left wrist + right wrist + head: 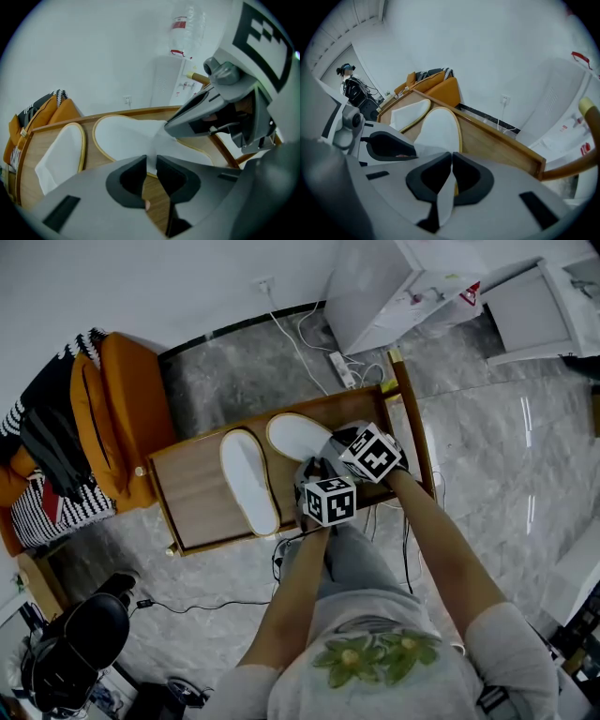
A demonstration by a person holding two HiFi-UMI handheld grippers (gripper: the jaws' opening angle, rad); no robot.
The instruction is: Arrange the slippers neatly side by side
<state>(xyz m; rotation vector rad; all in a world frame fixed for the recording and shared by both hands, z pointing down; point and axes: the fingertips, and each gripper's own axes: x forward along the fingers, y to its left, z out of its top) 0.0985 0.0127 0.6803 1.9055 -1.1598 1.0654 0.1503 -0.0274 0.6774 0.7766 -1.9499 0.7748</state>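
Clamping one slipper (126, 136) by its upper, left gripper (151, 161) and right gripper (452, 159) fingers (430, 178) show only in gripper views.

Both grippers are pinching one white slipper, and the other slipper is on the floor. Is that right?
No. The other slipper is not on the floor: it lies on the table, beside the pinched slipper, as the head view shows. The left gripper and right gripper do both pinch that one.
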